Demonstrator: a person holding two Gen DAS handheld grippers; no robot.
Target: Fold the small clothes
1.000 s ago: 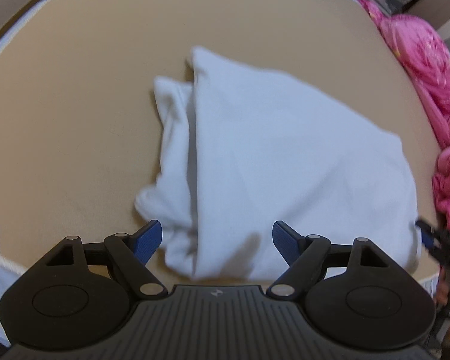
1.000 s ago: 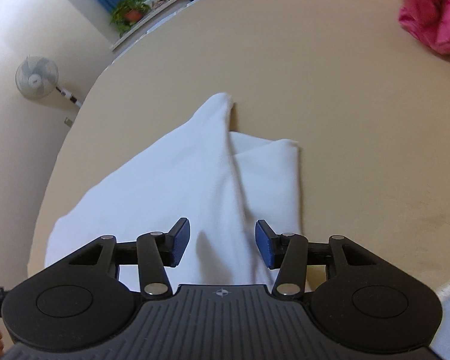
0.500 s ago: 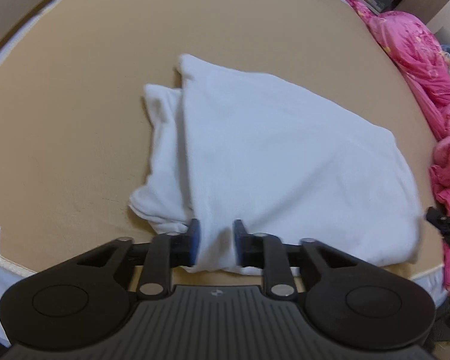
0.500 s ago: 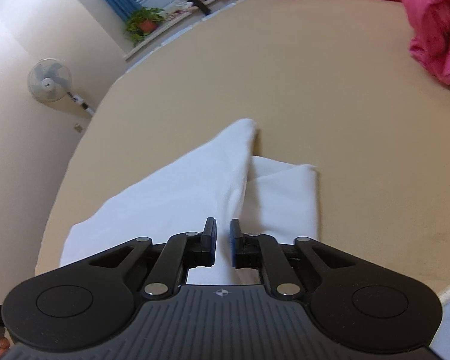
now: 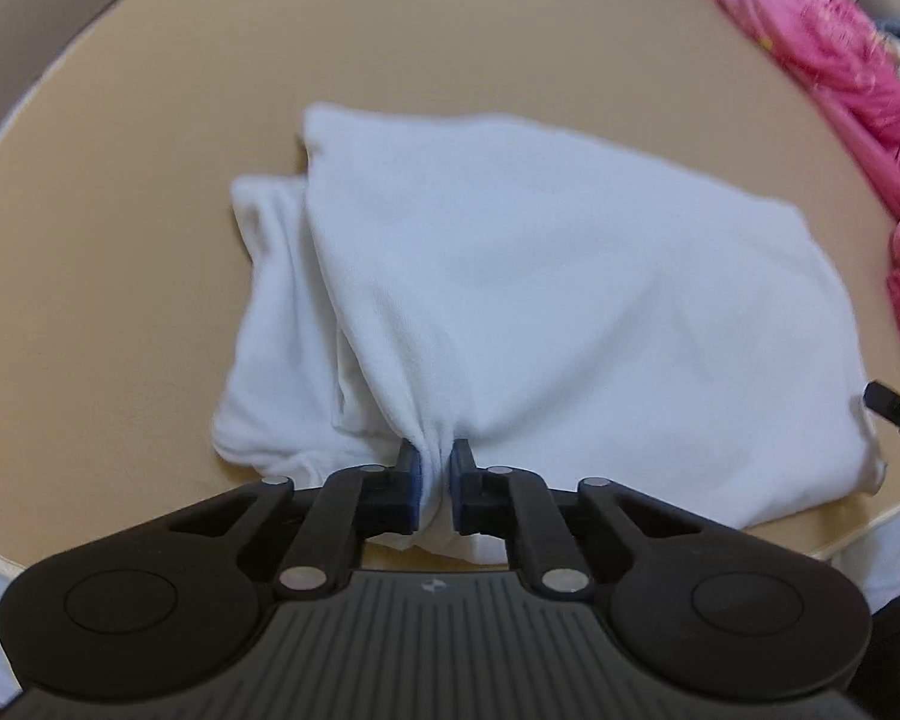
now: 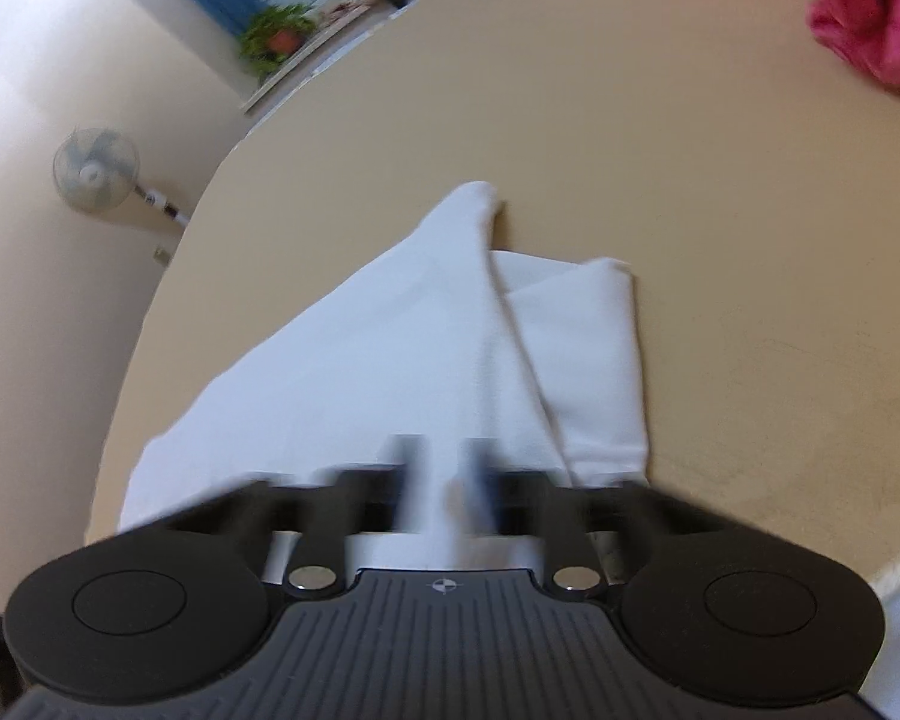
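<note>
I see a wide tan bed carrying everything here, its smooth cover bare across most of the top. A white garment lies on it near the front edge, partly folded, with one layer lapped over another on its left side. A heap of pink bedding rests along the far right side, well apart from the garment.

The white garment is soft matt cloth, a little fleecy. The tan bed sheet looks smooth and matt. My left gripper is matt black plastic with blue rubbery pads.
</note>
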